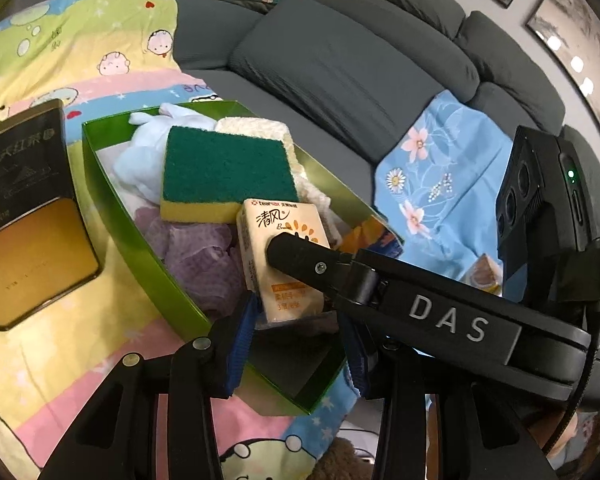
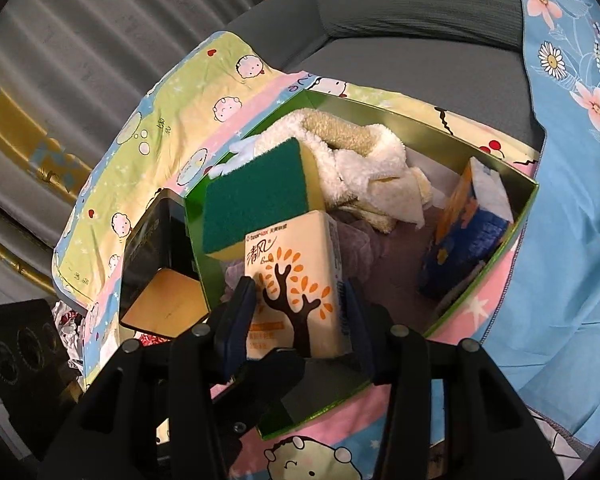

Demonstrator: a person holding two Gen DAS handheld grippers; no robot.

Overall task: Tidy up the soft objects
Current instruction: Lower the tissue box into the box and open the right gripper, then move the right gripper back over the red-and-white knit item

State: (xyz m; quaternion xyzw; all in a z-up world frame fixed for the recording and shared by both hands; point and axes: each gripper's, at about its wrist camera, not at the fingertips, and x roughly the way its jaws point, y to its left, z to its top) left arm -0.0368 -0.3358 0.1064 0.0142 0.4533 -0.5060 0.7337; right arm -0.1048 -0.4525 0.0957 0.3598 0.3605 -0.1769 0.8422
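showing an orange tree, cream tissue pack (image 2: 296,280) upright

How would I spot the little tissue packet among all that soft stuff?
Find the green box on the cartoon blanket over the grey sofa. At its near end stands the tissue packet, against a green-and-yellow sponge. Only it is cream, printed with an orange-leaved tree.

The right hand-held gripper (image 2: 300,316) clamps a cream tissue pack printed with a brown tree (image 2: 296,280) between its blue pads, above the green rectangular box (image 2: 528,204). Inside the box, a green-and-yellow sponge (image 2: 252,204) leans beside a cream fluffy towel (image 2: 364,168), and a blue-and-orange tissue pack (image 2: 468,236) stands against the right wall.
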